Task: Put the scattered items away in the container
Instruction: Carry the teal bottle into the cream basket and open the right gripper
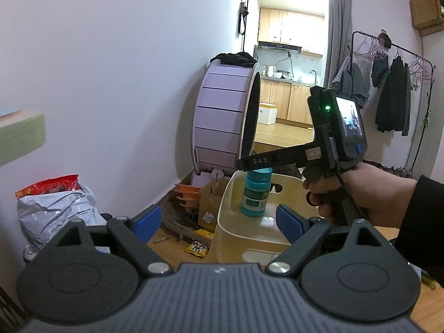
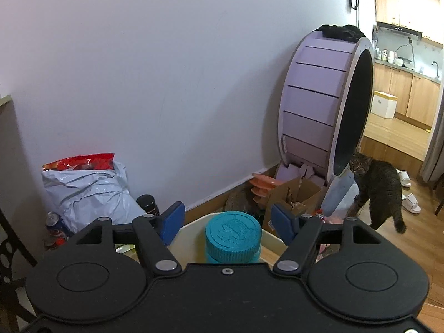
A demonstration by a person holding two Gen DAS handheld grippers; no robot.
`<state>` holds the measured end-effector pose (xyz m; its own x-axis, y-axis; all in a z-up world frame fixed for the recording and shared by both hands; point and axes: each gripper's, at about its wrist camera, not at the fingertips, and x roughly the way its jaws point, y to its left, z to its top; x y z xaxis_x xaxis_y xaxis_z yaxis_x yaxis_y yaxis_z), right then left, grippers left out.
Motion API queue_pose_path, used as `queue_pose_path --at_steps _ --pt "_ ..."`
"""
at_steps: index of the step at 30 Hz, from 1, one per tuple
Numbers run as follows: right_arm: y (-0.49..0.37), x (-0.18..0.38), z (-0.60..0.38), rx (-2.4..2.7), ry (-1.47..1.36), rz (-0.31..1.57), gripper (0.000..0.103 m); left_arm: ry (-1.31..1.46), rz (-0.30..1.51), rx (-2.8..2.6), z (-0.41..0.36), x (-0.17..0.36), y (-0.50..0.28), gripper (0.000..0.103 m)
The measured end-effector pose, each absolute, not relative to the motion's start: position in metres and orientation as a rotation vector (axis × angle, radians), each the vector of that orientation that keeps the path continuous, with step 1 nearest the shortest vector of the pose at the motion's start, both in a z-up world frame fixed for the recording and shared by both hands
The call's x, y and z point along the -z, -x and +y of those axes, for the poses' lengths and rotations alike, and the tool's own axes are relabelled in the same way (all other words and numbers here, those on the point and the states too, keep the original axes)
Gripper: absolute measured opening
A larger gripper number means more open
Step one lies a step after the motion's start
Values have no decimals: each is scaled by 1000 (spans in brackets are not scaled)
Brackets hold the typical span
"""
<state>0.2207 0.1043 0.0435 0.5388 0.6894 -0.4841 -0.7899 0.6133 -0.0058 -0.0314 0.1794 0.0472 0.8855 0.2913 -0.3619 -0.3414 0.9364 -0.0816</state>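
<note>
A teal bottle (image 1: 255, 192) with a green label stands upright inside the translucent white bin (image 1: 244, 238). In the right wrist view its teal cap (image 2: 233, 233) sits below and between my right gripper's (image 2: 226, 222) open blue pads, which do not touch it. In the left wrist view the right gripper's fingers (image 1: 254, 162) hover just over the cap. My left gripper (image 1: 217, 222) is open and empty, its right pad over the bin's near rim. A yellow snack packet (image 1: 196, 248) and another yellow packet (image 1: 204, 233) lie on the wooden table left of the bin.
A grey plastic bag (image 1: 55, 213) with a red packet stands at the left by the wall. A lilac cat wheel (image 1: 222, 116), a cardboard box (image 1: 211, 202) and orange dishes (image 1: 188, 194) lie beyond the table. A tabby cat (image 2: 380, 183) stands on the floor. A dark jar (image 2: 148, 204) and cans (image 2: 55, 223) sit left.
</note>
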Motion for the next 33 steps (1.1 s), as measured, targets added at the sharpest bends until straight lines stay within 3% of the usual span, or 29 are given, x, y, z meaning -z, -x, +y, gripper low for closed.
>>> queue_pose_path --at_steps 4,9,25,29,33 --pt "-219 -42 102 -888 252 479 67 154 354 -328 180 -48 31 89" --pt "-222 -36 104 -895 258 517 43 139 349 -323 179 -48 32 89" --pt "-218 -34 115 -915 258 489 44 150 357 -317 179 -46 30 89" --pt "-211 -42 107 -915 272 466 48 147 356 -309 177 -46 30 89" --pt "-203 -61 84 -905 260 430 62 139 356 -297 173 -45 29 89"
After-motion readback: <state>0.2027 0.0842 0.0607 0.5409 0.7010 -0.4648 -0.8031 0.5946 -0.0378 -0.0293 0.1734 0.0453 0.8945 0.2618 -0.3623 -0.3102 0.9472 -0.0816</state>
